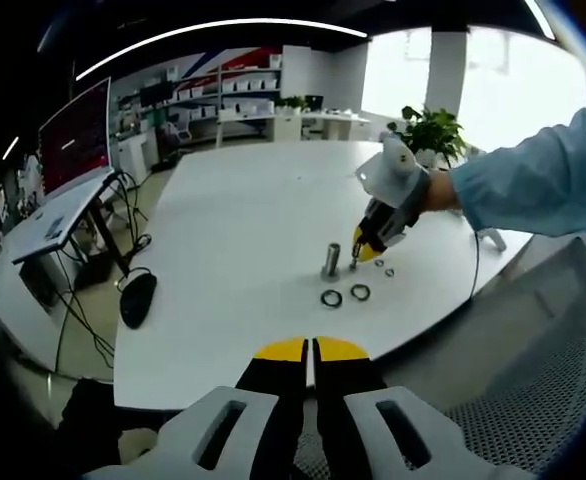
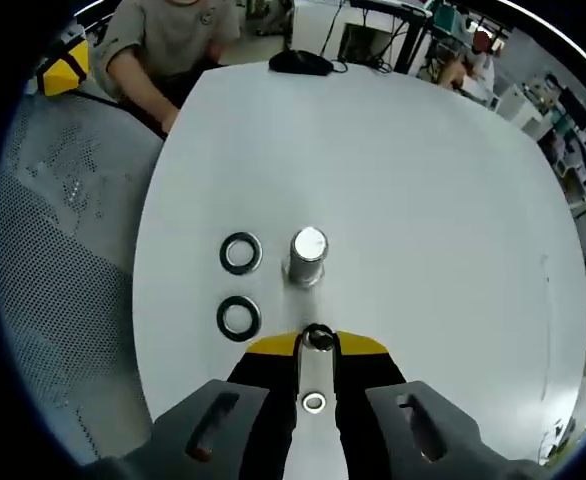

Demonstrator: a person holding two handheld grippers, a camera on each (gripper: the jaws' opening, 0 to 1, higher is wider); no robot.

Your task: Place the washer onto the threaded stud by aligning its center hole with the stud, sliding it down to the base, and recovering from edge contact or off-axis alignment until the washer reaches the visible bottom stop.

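Washer (image 2: 318, 338) was pinched upright between the nearly closed yellow tips of the right gripper (image 2: 317, 344), just short of the threaded stud (image 2: 308, 256), which stood upright on the white table (image 2: 403, 180). Two spare washers (image 2: 240, 253) lay flat beside the stud. The left gripper (image 1: 311, 350) was held back, tips together, empty.

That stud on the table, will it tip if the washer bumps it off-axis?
Possibly. The stud stands upright on the white table with no visible fixture, so a side bump may topple it. It looks like solid metal, so probably heavy enough to resist the washer held by the right gripper.
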